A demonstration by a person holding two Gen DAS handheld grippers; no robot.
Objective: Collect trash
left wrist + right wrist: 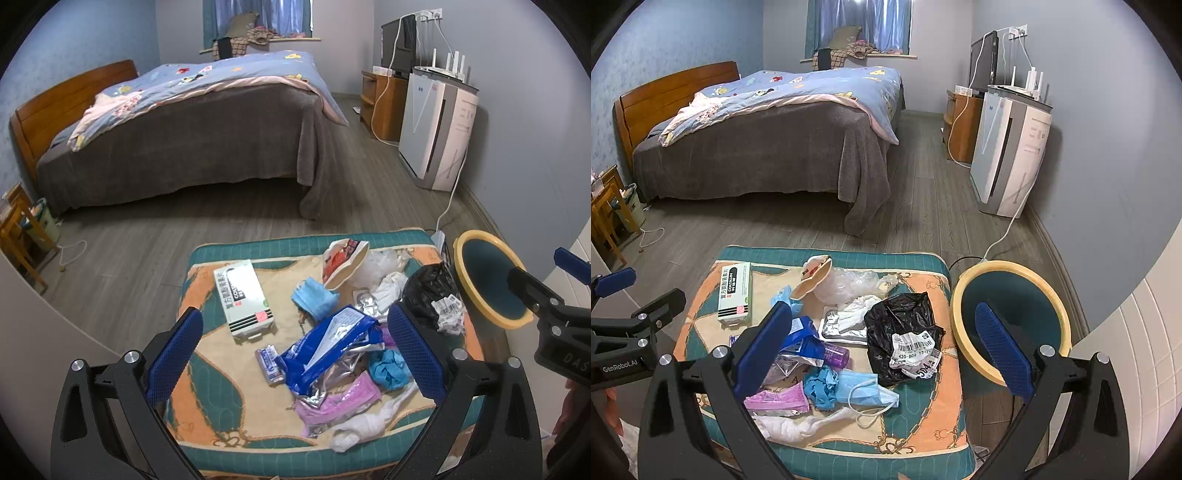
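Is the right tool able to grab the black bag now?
Probably yes. The right tool is open and empty, and the black bag lies on top of the pile right between its fingers, with nothing covering it.

"GenRobot.AI" on left claw [613, 291]; "504" on label [916, 352].

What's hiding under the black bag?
The black bag lies on the cushion, overlapping a silver foil pack. A crumpled label sits on top. Anything beneath is covered.
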